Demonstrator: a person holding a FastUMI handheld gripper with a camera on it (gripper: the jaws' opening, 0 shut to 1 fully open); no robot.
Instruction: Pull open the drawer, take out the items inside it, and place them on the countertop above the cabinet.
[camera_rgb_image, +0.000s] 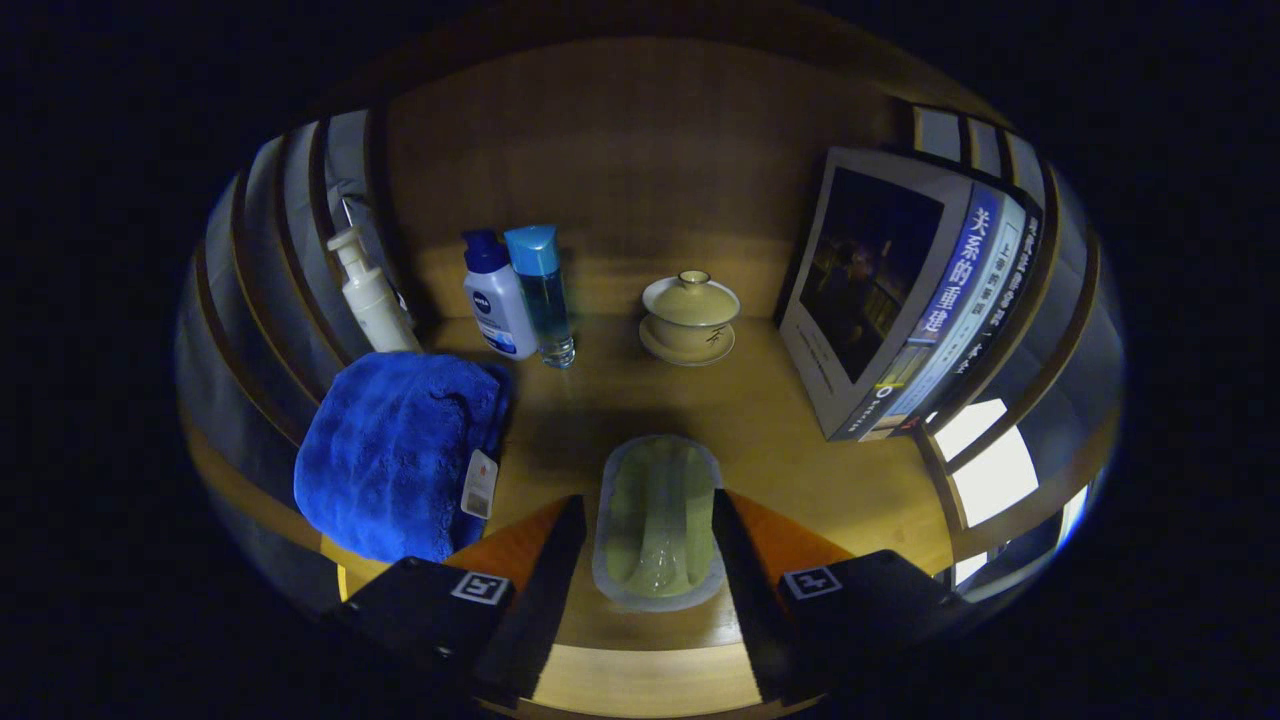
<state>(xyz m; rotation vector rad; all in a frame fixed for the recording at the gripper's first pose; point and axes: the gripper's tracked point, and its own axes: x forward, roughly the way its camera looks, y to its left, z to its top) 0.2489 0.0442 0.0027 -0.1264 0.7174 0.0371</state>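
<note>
A pale green oblong pack (660, 520) with a clear rim sits between my two fingers, and both press on its long sides. My gripper (648, 498) is shut on it, over the front part of the wooden countertop (800, 460). Whether the pack rests on the wood or hangs just above it I cannot tell. Its shadow falls on the countertop just ahead of the fingertips.
A folded blue towel (400, 450) lies left of the fingers. Beyond it stand a white pump bottle (372, 295), a white bottle with a blue cap (497, 297) and a clear blue bottle (542, 295). A lidded tea bowl on a saucer (690, 318) sits straight ahead. Books (900, 300) lean at the right.
</note>
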